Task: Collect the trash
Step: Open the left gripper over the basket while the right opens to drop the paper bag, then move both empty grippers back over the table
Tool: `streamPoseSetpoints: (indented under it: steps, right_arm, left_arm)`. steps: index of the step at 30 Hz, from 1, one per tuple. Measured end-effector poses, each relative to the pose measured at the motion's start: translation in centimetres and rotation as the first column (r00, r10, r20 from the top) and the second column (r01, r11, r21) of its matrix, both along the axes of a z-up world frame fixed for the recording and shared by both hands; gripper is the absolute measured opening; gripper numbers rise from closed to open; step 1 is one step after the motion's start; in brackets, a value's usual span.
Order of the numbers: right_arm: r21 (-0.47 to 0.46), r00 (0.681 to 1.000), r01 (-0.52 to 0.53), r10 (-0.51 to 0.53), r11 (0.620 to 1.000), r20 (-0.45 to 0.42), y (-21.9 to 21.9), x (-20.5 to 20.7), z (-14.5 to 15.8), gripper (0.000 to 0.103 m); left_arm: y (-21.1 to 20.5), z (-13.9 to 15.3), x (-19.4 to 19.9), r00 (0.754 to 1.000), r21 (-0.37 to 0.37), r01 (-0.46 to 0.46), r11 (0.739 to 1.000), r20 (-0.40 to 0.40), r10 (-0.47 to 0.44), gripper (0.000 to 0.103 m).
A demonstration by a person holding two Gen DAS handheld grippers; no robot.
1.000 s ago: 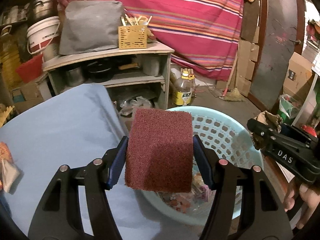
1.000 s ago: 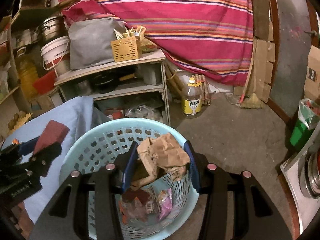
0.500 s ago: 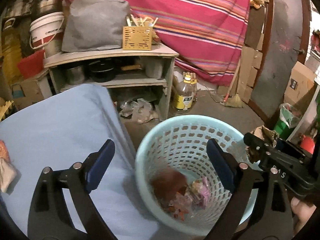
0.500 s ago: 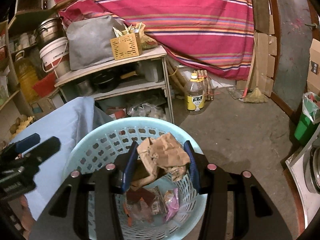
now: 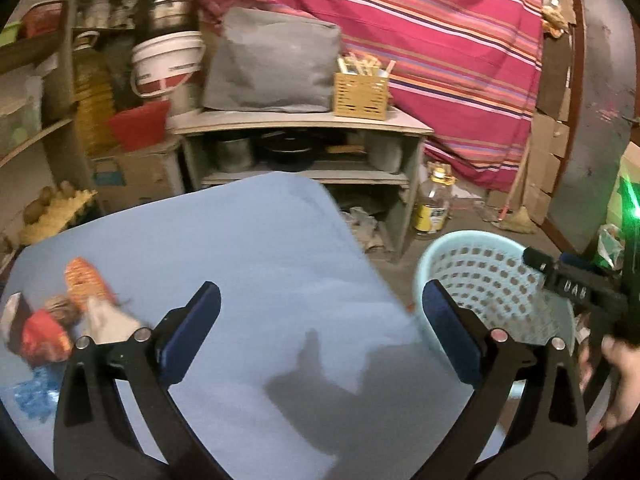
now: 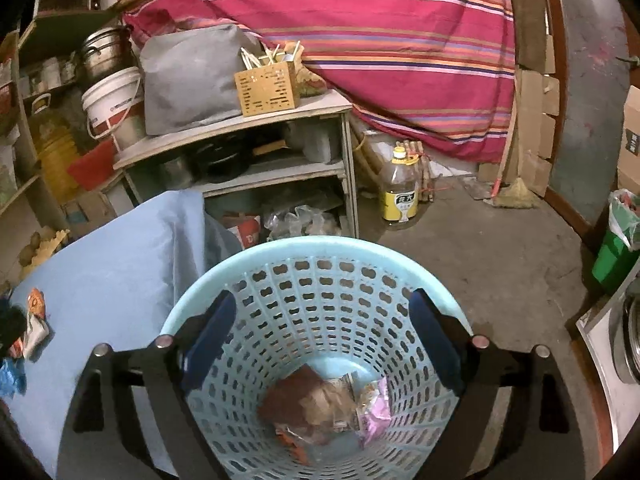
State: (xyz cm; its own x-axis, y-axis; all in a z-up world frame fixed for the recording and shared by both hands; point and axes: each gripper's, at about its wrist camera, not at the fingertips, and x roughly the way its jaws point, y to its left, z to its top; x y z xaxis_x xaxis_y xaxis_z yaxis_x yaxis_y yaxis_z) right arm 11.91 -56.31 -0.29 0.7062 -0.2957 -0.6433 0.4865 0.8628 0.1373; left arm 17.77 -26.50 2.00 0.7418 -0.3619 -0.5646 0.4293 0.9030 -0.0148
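Observation:
My left gripper (image 5: 320, 300) hangs over the blue cloth table (image 5: 260, 264), its jaws opening wide with nothing between them. Loose trash lies at the table's left edge: an orange wrapper (image 5: 84, 280), a red piece (image 5: 44, 336) and blue crumpled plastic (image 5: 34, 396). My right gripper (image 6: 322, 306) is above the light blue basket (image 6: 320, 245), jaws opening and empty. On the basket's bottom lie a maroon scouring pad (image 6: 286, 394), crumpled brown paper (image 6: 326, 400) and a pink wrapper (image 6: 376, 400). In the left wrist view the basket (image 5: 480, 272) stands just right of the table.
A grey shelf unit (image 6: 248, 120) with pots, a grey bag and a wooden holder stands behind the table. An oil bottle (image 6: 400, 196) and a broom sit on the concrete floor. A green bin (image 6: 612, 256) stands far right. A hand (image 5: 616, 380) holds the right gripper.
The left gripper opened, dropped the maroon pad into the basket and swung left over the table. The right gripper opened and the brown paper fell into the basket.

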Motion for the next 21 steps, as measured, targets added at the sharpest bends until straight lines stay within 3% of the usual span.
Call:
streamPoseSetpoints:
  steps: [3,11,21]
  right_arm:
    - [-0.016,1.000,0.020,-0.020,1.000,0.018,1.4,0.1,0.7,0.094]
    - [0.026,0.999,-0.044,0.044,0.999,0.019,6.5,1.7,1.4,0.095]
    - [-0.040,0.990,-0.142,0.142,0.989,0.003,15.0,5.1,1.6,0.099]
  left_arm:
    - [3.4,0.1,-0.1,0.999,0.013,-0.045,0.999,0.012,0.044,0.098]
    - [12.6,-0.5,0.2,0.984,0.049,-0.177,0.983,0.033,0.176,0.098]
    - [20.6,-2.5,0.7,0.959,0.015,-0.284,0.959,-0.023,0.284,0.098]
